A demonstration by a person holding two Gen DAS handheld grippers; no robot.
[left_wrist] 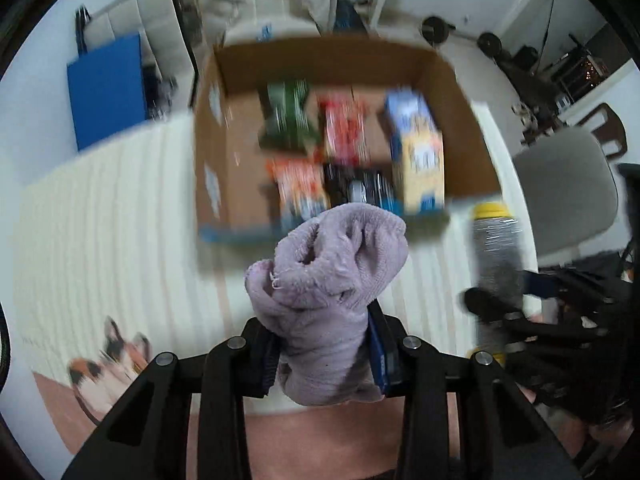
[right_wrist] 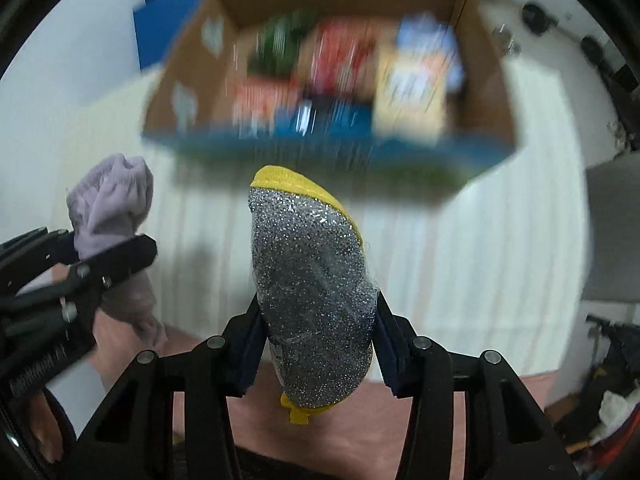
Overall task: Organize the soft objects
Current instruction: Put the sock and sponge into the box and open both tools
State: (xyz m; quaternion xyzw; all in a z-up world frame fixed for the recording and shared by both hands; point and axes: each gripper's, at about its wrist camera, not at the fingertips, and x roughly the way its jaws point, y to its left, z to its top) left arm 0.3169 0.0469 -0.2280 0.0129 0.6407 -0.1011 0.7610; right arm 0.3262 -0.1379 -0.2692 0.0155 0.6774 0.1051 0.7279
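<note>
White ribbed bedding point(left_wrist: 120, 208) fills the left wrist view, with an open cardboard box point(left_wrist: 460, 92) of colourful folded items beyond it, blurred so I cannot say for certain what they are. The left gripper point(left_wrist: 326, 344) is clamped on a lilac sock point(left_wrist: 332, 264), bunched into a soft roll that is held clear above the bedding. Its long axis runs along the fingers, the rumpled end pointing toward the box and a tail hanging behind the pads. It looks light, limp and easily squashed, so a pinch across the thick middle, as here, should hold; a grip on a loose edge might let it unroll.

From the right wrist view, the same bedding and box lie ahead. The right gripper point(right_wrist: 316, 344) is closed on a silver glitter scrubber sponge point(right_wrist: 312, 292) with a yellow rim, lifted off the surface. It points lengthwise away from the camera toward the box, its yellow end leading. It seems springy and light, with a mesh skin that should resist slipping; squeezing its flanks mid-length suits it.
</note>
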